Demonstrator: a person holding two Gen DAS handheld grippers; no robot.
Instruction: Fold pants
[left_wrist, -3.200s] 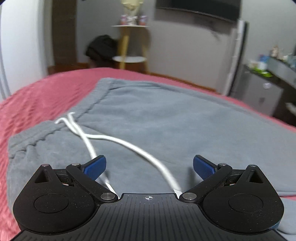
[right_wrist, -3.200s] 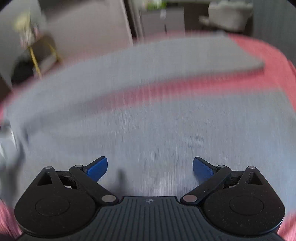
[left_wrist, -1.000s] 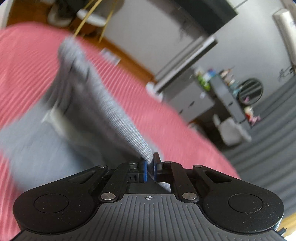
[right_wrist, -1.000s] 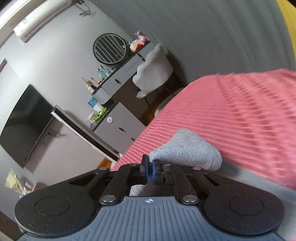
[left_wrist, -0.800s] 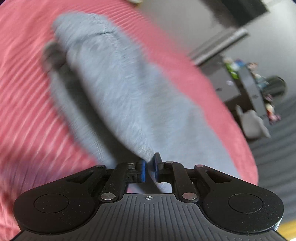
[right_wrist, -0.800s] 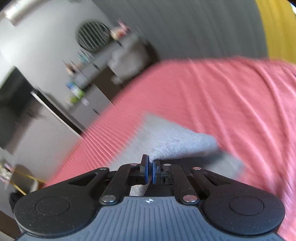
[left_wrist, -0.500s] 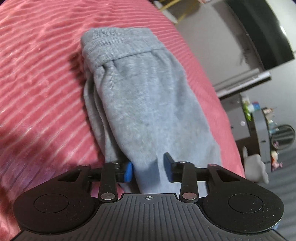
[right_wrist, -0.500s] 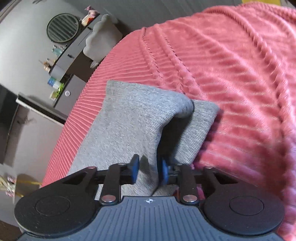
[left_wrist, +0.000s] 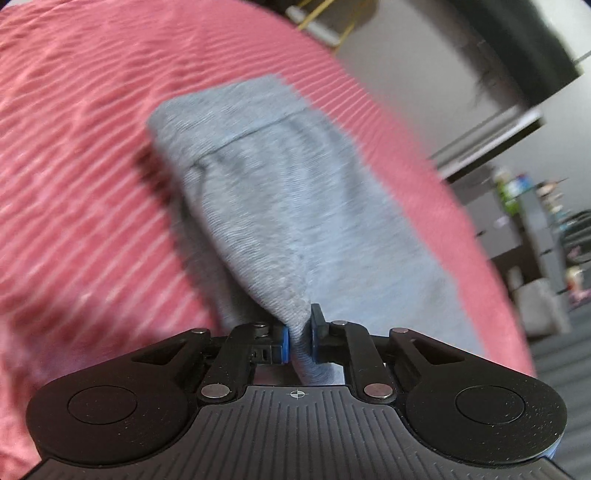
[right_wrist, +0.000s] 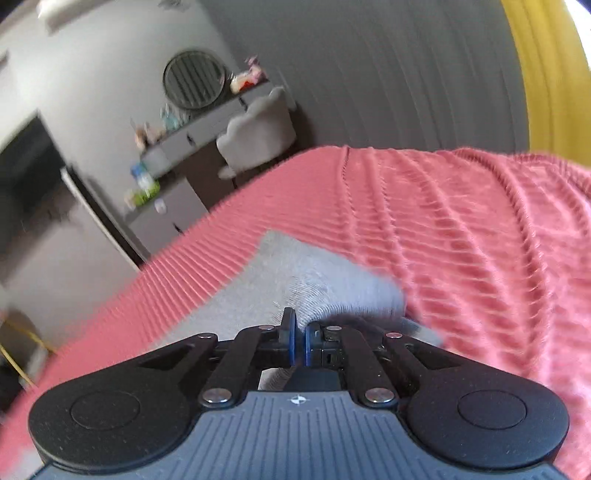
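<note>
The red ribbed bed (left_wrist: 92, 155) spreads under me, and the grey pants (left_wrist: 288, 206) lie folded along it. My left gripper (left_wrist: 300, 338) has its jaws pinching a raised fold of the pants' near edge; my right gripper (right_wrist: 298, 338) has its jaws clamped on another grey fold (right_wrist: 314, 291).

Grey pants (left_wrist: 280, 206) lie folded lengthwise, waistband at the far end.

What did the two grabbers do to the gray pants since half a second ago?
Both closed again: the left gripper and right gripper were open over the pants and now pinch the fabric. The pants stayed folded lengthwise on the red blanket.
</note>
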